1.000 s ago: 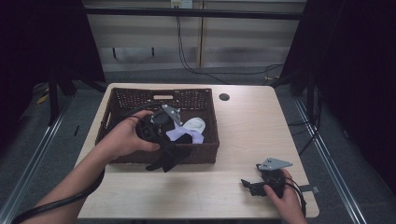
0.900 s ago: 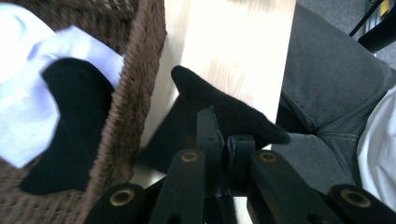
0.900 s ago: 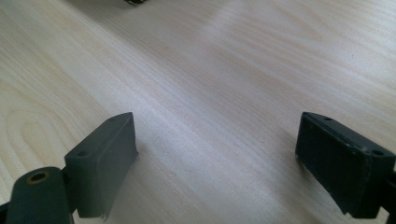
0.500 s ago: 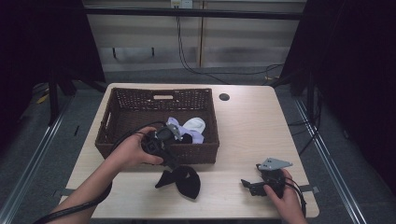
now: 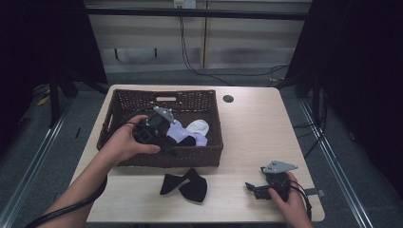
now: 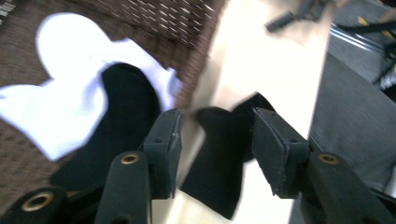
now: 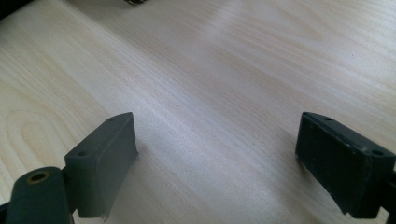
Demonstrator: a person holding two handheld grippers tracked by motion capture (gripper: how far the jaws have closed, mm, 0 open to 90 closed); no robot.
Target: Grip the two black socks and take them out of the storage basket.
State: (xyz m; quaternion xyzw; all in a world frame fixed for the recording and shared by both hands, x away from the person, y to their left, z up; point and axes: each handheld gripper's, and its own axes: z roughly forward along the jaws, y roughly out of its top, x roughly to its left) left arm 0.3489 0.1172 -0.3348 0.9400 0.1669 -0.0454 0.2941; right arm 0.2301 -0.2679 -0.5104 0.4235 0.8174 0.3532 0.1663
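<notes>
Left gripper (image 5: 166,145): held in the person's left hand (image 5: 124,144) at centre left of the high view, over the front part of the basket. Its fingers (image 6: 163,144) have just been opening and stand partly apart with nothing pinched between them; in the left gripper view they frame the black sock on the desk beyond.

Right gripper (image 5: 252,188): low at the right of the high view, resting on the desk in the person's right hand (image 5: 285,202). Its fingers (image 7: 105,161) stand wide apart with bare wood between them.

Black sock (image 5: 185,184): lies folded on the desk at lower centre of the high view, just in front of the basket's front wall and apart from both grippers. In the left gripper view (image 6: 219,154) it shows at centre, past the basket's edge.

Basket (image 5: 190,156): dark woven, rectangular, on the left half of the desk in the high view.

White socks (image 5: 197,127): inside the basket, toward its right side, a pale heap in the high view.

Second black sock (image 6: 123,109): in the basket, lying over the white ones at the left of the left gripper view.

Desk (image 5: 252,133): light wood, with a small round hole (image 5: 228,99) near its far edge.
</notes>
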